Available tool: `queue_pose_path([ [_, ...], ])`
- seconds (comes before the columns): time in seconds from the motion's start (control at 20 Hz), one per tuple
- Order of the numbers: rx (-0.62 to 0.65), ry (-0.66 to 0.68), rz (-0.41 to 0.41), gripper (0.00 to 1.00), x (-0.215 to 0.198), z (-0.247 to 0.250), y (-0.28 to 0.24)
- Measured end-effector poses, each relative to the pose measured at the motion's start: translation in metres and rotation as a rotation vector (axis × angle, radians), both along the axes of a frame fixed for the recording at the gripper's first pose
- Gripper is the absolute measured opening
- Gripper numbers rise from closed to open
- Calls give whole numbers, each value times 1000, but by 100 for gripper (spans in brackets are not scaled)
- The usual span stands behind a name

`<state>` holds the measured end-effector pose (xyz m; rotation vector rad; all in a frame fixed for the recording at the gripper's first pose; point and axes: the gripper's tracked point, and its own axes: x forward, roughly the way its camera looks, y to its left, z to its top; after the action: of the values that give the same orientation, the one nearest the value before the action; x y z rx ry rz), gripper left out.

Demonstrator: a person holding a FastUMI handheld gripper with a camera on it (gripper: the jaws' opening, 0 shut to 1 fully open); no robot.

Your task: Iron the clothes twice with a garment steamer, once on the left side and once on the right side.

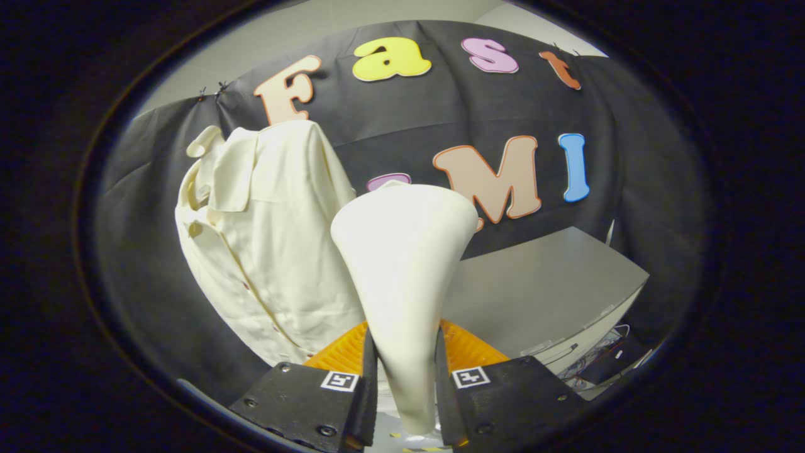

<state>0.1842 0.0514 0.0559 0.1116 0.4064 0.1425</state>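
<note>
Already the gripper (405, 384) pinches the steamer (405, 251) by its handle, both fingers pressing; the shirt (270, 245) hangs just beyond-left, head apart from it, passes seemingly not begun.

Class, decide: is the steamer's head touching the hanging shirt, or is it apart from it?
Cannot tell. In the gripper view the steamer, held in the claw, overlaps the shirt in the image, hiding any gap or contact.

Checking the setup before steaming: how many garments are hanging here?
1. A cream shirt hangs on the booth wall, beyond and left of the steamer clamped between the gripper fingers. Others may be hidden behind it.
</note>
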Motion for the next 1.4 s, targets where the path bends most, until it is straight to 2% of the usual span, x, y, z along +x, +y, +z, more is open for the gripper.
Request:
queue_pose_path([
  [0.5,-2,-45,108,40,-28,15,115],
  [0.9,8,-74,163,39,-22,0,202],
  [1.25,22,-95,83,39,6,-17,231],
  [1.4,29,-62,52,39,15,-30,236],
])
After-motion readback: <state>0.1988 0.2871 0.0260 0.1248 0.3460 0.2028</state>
